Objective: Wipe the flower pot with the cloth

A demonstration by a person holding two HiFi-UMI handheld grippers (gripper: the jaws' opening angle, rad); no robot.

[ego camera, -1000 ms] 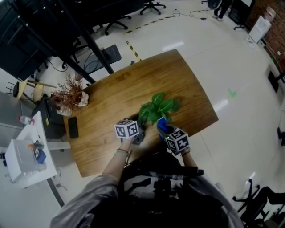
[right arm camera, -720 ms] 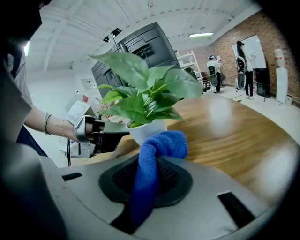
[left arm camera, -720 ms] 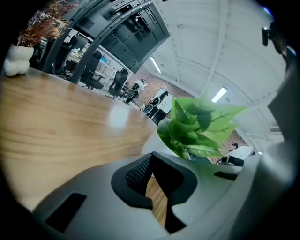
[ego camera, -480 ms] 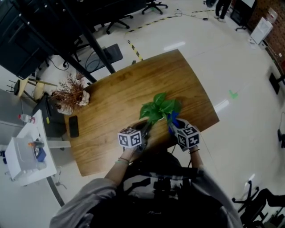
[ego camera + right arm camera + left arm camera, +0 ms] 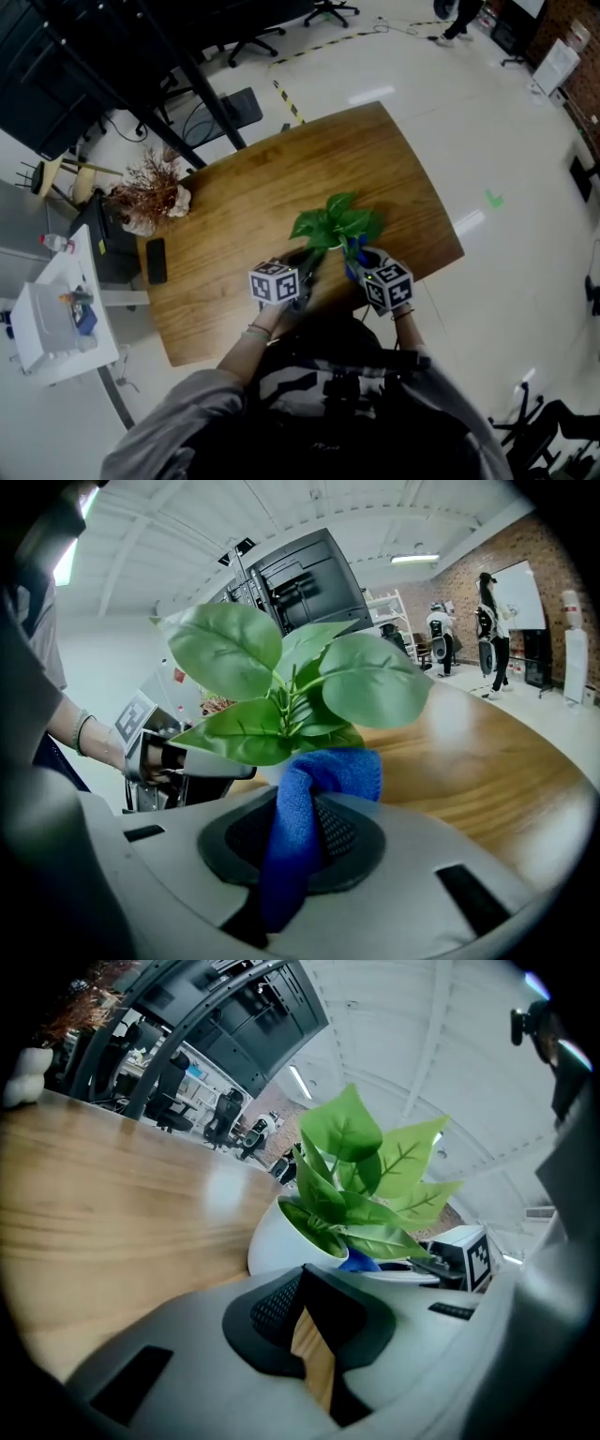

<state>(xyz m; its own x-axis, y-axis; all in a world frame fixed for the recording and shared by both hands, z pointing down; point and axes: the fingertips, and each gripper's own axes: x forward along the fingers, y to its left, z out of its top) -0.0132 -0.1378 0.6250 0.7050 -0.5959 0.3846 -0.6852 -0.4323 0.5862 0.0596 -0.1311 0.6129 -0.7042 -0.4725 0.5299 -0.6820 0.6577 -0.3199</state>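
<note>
A white flower pot [image 5: 279, 1234] with a green leafy plant [image 5: 336, 223] stands near the front edge of the wooden table [image 5: 253, 202]. In the head view the leaves hide most of the pot. My right gripper [image 5: 300, 803] is shut on a blue cloth [image 5: 314, 785], which it holds against the pot's right side under the leaves [image 5: 291, 686]. The cloth [image 5: 352, 257] shows just ahead of the right gripper [image 5: 361, 267]. My left gripper [image 5: 305, 1283] is shut with nothing in it, just short of the pot's left side [image 5: 305, 274].
A dried-twig arrangement [image 5: 150, 197] and a black phone [image 5: 156, 261] lie at the table's left end. A white cart [image 5: 56, 323] stands off the table to the left. The table's front edge runs just under both grippers. Office chairs and people are far behind.
The right gripper with the cloth swung right around the pot, then came back slightly left. The left gripper drew back a little and returned toward the pot. The pot stays put.
</note>
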